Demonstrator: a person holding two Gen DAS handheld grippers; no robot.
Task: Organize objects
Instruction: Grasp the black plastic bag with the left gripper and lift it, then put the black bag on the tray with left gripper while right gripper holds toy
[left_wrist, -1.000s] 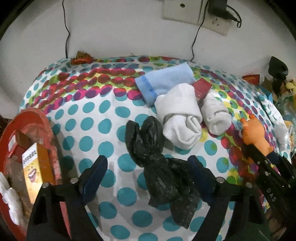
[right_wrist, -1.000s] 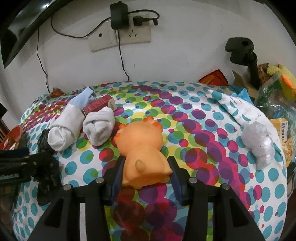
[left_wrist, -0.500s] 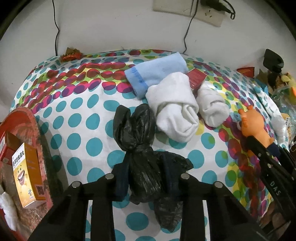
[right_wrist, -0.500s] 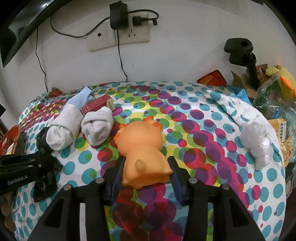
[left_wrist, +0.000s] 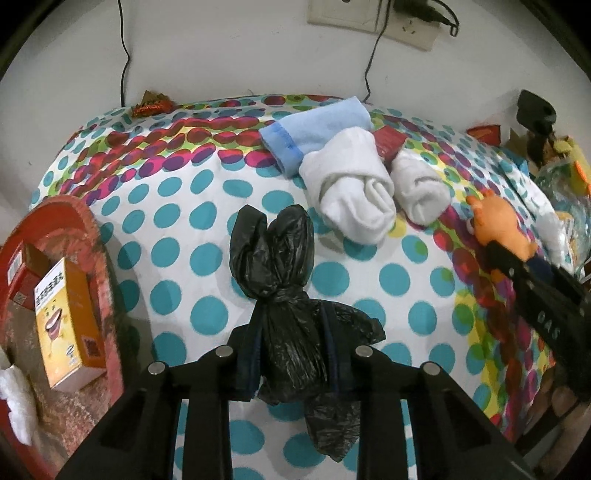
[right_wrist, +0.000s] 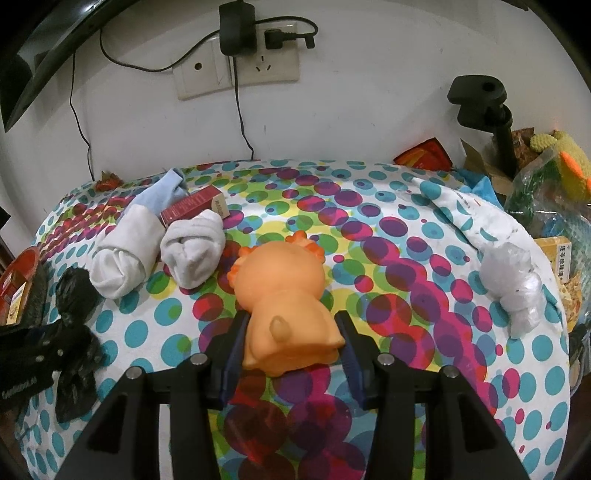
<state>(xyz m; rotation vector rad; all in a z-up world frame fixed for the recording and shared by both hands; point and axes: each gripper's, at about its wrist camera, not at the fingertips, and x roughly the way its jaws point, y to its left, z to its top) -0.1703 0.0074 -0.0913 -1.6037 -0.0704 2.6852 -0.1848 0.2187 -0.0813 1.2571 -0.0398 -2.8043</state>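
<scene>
I am clamping the left gripper (left_wrist: 291, 354) on the knotted black plastic bag (left_wrist: 280, 295) lying on the dotted tablecloth (left_wrist: 177, 229), pinching just below the knot for secure purchase, while the right gripper (right_wrist: 291, 347) is grasping the orange toy (right_wrist: 284, 295) by its flanks.

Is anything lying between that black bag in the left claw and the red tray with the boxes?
Nothing visible does. The left gripper is shut on the black bag, and only bare spotted cloth lies between it and the red tray at the table's left edge.
</scene>
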